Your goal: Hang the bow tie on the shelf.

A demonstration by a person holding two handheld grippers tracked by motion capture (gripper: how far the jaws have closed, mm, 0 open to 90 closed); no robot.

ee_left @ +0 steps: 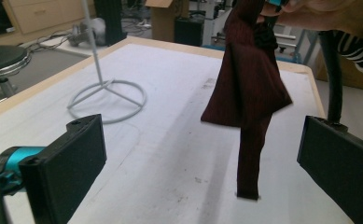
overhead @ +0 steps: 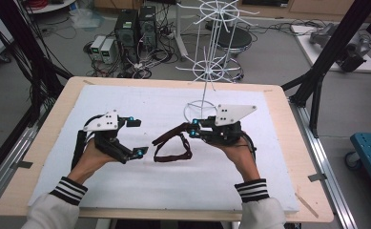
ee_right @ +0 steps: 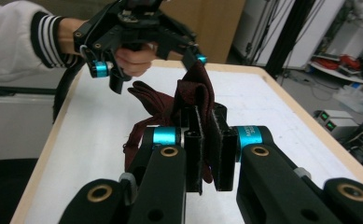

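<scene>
A dark red cloth band (overhead: 173, 145) hangs from my right gripper (overhead: 192, 129), its lower loop resting on the white mat (overhead: 149, 181). In the right gripper view that gripper (ee_right: 206, 140) is shut on a fold of the cloth (ee_right: 193, 93). My left gripper (overhead: 138, 137) stands open just left of the band, its jaws wide apart. In the left gripper view the cloth (ee_left: 249, 79) hangs ahead of the open left gripper (ee_left: 205, 140), one strip reaching down to the mat, clear of both pads.
A white wire hook stand (overhead: 211, 47) rises from a ring base (overhead: 200, 107) behind the right gripper; the ring base (ee_left: 107, 98) lies at the far left in the left gripper view. The wooden table edge (overhead: 288, 119) borders the mat. Computers and cables are on the floor beyond.
</scene>
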